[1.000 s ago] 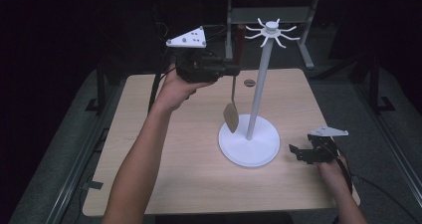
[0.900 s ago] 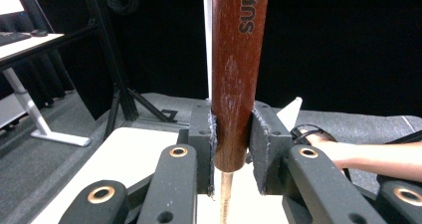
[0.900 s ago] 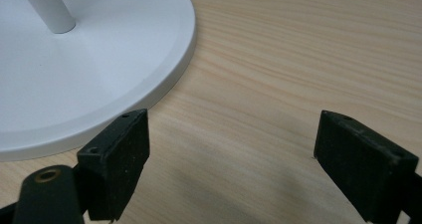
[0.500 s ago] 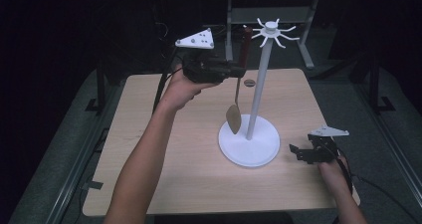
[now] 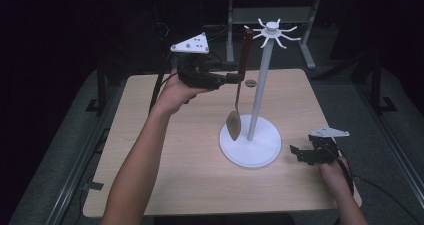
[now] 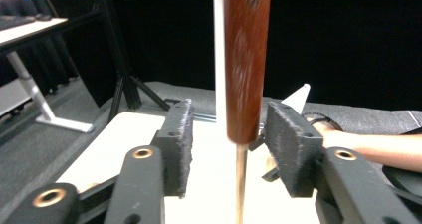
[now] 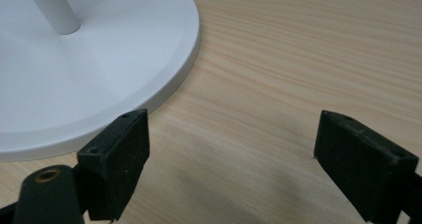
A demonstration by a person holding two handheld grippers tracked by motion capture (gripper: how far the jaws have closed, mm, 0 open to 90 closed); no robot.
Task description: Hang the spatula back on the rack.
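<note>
Left gripper (image 5: 235, 71) raised above the table (image 5: 150, 150), jaws parted with gaps either side of a wooden-handled spoon (image 5: 239, 85), apparently not clamping it; spoon upright, bowl down near the white stand (image 5: 252, 145), handle top close to the stand's hooks (image 5: 272, 32); right gripper (image 5: 299, 154) low beside the stand's base, jaws wide, holding nothing.
</note>
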